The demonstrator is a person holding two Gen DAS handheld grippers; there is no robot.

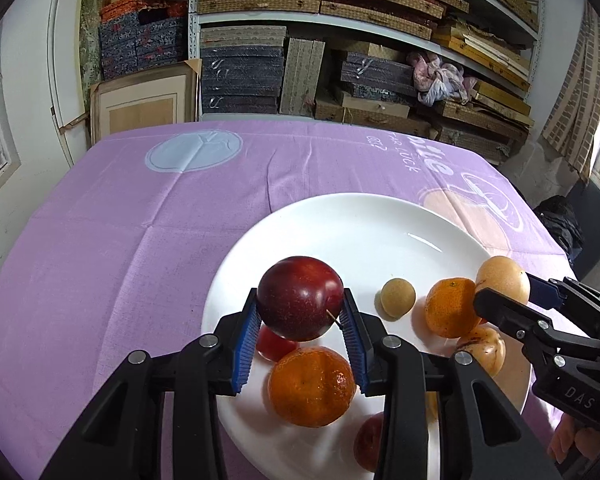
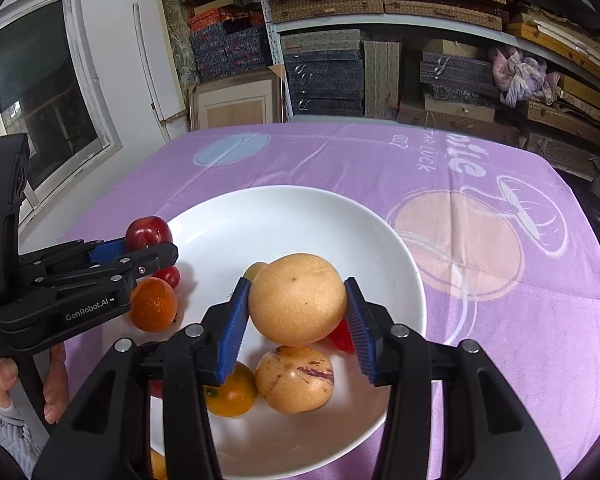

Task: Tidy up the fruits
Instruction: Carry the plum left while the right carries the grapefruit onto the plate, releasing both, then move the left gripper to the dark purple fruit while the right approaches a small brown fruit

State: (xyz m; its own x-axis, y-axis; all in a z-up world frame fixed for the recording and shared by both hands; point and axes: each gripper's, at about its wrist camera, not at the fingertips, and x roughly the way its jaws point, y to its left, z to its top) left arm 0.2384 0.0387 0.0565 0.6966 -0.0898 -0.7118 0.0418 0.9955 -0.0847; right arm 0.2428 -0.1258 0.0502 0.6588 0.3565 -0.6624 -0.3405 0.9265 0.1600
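A white plate (image 1: 360,232) (image 2: 284,220) sits on the purple cloth. My left gripper (image 1: 300,312) is shut on a dark red plum (image 1: 300,298) and holds it above the plate's near-left rim; the plum also shows in the right wrist view (image 2: 148,232). My right gripper (image 2: 298,300) is shut on a pale yellow round fruit (image 2: 298,298) (image 1: 502,276) above the plate. Below lie an orange (image 1: 312,386), a second orange (image 1: 450,306), a small tan fruit (image 1: 398,297), a streaked yellow fruit (image 2: 294,378) and small red fruits (image 1: 274,344).
The purple tablecloth (image 1: 140,220) covers the table, with printed circles and white lettering. Shelves (image 1: 340,40) stacked with boxes stand behind the far edge. A window (image 2: 40,92) is on the left wall. A framed board (image 1: 144,100) leans at the back left.
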